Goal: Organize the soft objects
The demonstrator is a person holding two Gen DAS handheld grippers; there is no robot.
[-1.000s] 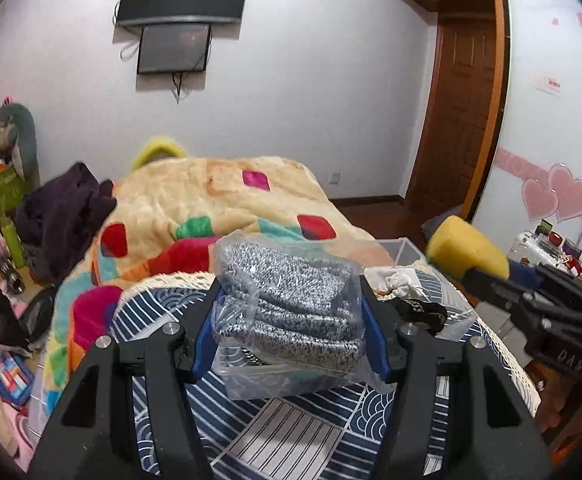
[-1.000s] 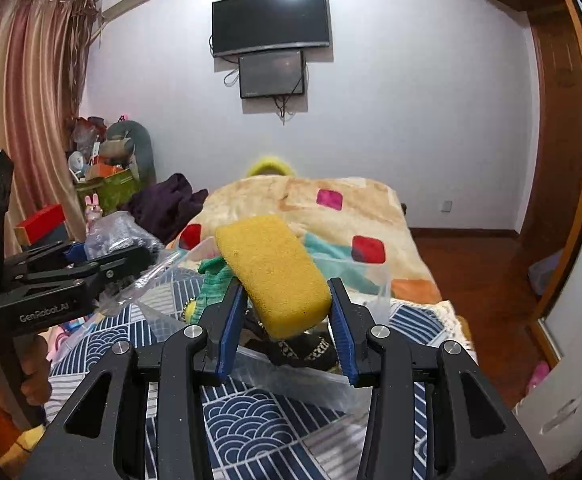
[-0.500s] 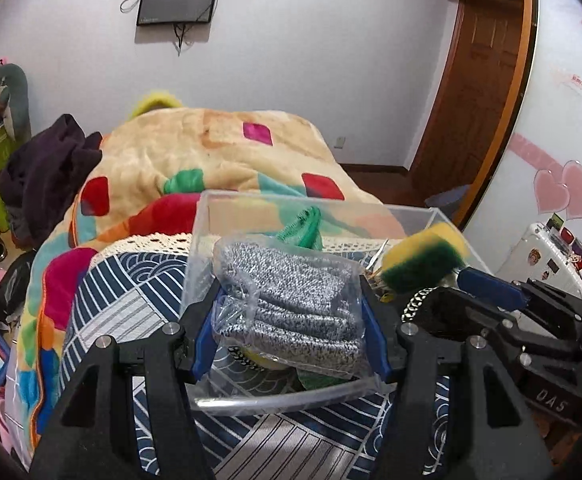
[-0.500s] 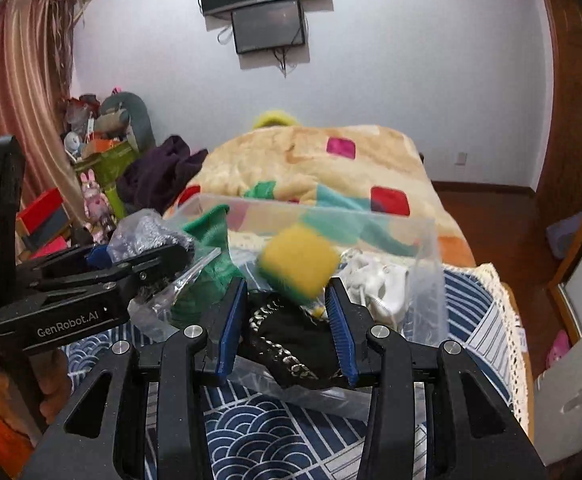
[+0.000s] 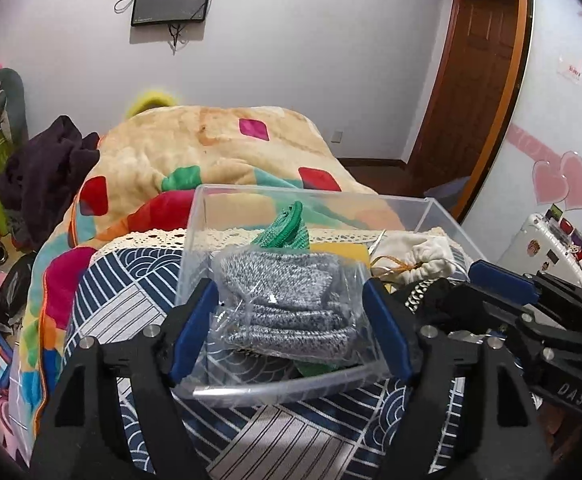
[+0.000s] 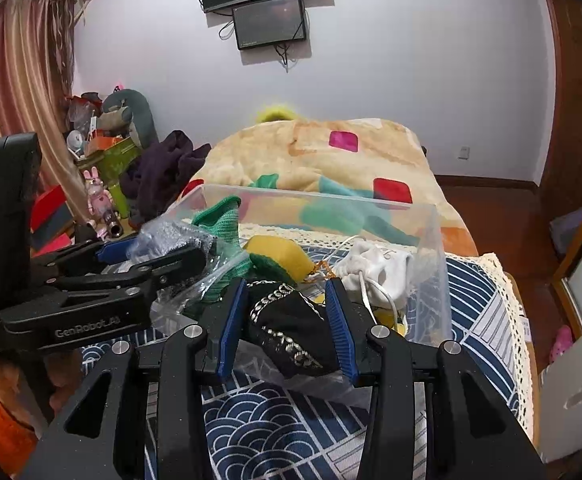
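My left gripper (image 5: pixel 289 320) is shut on a clear bag of grey knit fabric (image 5: pixel 283 300) and holds it over the near part of the clear plastic bin (image 5: pixel 311 200). It also shows in the right wrist view (image 6: pixel 163 256). My right gripper (image 6: pixel 287 320) is open and empty at the bin's near edge, over a black item with a silver chain (image 6: pixel 291 320). The yellow and green sponge (image 6: pixel 279 256) lies in the bin beside a green knit cloth (image 6: pixel 219 212) and a white drawstring pouch (image 6: pixel 379 272).
The bin stands on a blue patterned cloth (image 6: pixel 271 420) over a table edged with lace. A bed with a colourful blanket (image 5: pixel 211 148) lies behind. Dark clothes (image 5: pixel 43 176) and clutter sit at the left. A wooden door (image 5: pixel 479 80) is at the right.
My right gripper has opened and dropped the sponge into the bin. Both grippers have moved forward and down to the bin, the left one still holding the bag.
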